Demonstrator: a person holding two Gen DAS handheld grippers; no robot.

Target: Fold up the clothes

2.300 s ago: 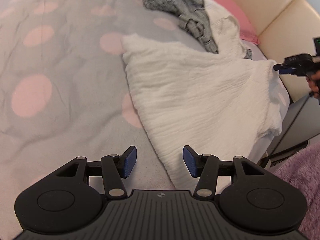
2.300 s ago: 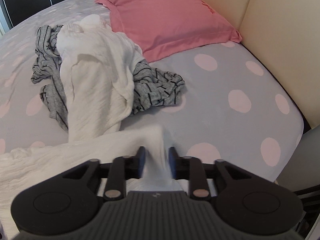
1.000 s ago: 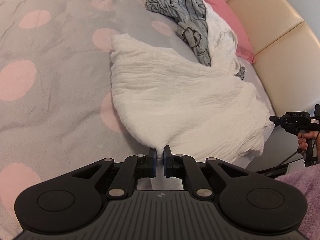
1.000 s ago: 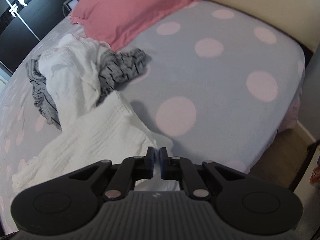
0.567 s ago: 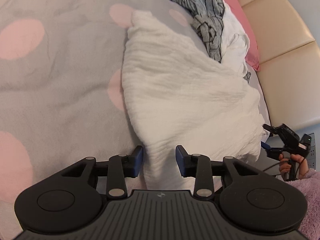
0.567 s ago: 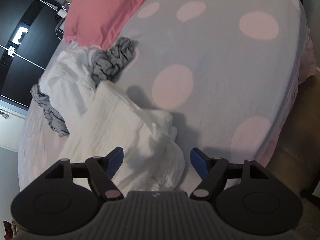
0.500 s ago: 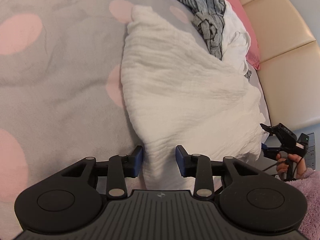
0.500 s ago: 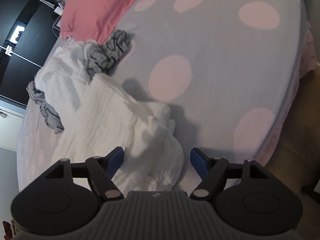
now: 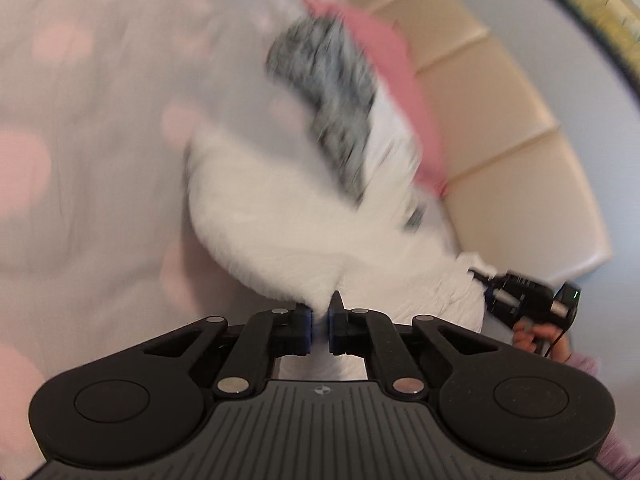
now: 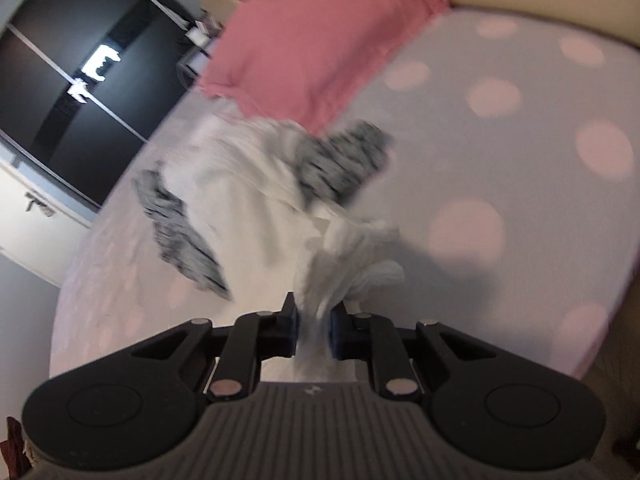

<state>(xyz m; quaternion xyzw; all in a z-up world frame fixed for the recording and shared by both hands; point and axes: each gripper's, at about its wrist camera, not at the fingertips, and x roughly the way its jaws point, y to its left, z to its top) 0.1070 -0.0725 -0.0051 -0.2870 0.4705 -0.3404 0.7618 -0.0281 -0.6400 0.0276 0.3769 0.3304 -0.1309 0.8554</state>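
The grey bed sheet with pale pink dots (image 10: 520, 128) carries everything, with the pink pillow (image 10: 312, 40) at its far end against the cream padded headboard (image 9: 500, 120). Both views are smeared by motion, so fine detail is lost.

The white crinkled cotton garment (image 9: 280, 216) lies across the near side of the bed, its far end running under and beside the crumpled grey striped garment (image 9: 332, 96). It is bunched, not flat, and no tidy fold shows in it.

We hold the white garment at two points. The left gripper (image 9: 318, 320) has its jaws pressed together on a near edge of the cloth; the right gripper (image 10: 314, 328) has its jaws pinching a thicker gathered wad, so they stand a little apart. In the left view the right gripper (image 9: 528, 296) shows at the garment's right corner. Two spaced grips like this would, we judge, let us lift and stretch the cloth taut.

Half a second ago both pairs of jaws stood spread around the cloth; now both have closed on it, and the views have swung towards the headboard.
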